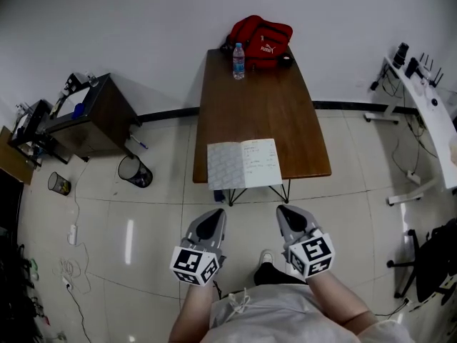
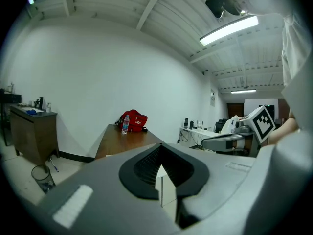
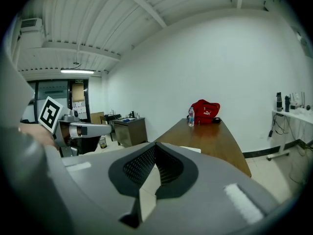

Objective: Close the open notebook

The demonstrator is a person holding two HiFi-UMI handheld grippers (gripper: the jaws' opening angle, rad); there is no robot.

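Two grippers show at the bottom of the head view, and you hold both over the floor tiles, short of the table (image 1: 257, 106). The left gripper (image 1: 213, 219) and right gripper (image 1: 288, 216) sit side by side, pointing toward it. The open notebook (image 1: 244, 164) lies flat at the table's near end, its front edge at or just over the table edge. At the far end stand a water bottle (image 1: 238, 60) and a red bag (image 1: 261, 40), well apart from the notebook. Left of the table you have a wire bin (image 1: 136, 171) and a dark cabinet (image 1: 89, 116), to the right a white desk (image 1: 428, 113). Only bare tile lies between your jaws and the table.

Left gripper view: your left gripper (image 2: 160, 152) is clenched, with nothing between its jaws. Beyond it the table runs away to the bottle (image 2: 125, 124) and bag (image 2: 134, 120), the cabinet (image 2: 29, 133) and bin (image 2: 43, 177) are at the left, and the right gripper (image 2: 208, 142) is alongside.

Right gripper view: your right gripper (image 3: 155, 148) is also closed and empty. A pale sliver of the notebook (image 3: 190, 149) shows just above its jaws on the table's near end.
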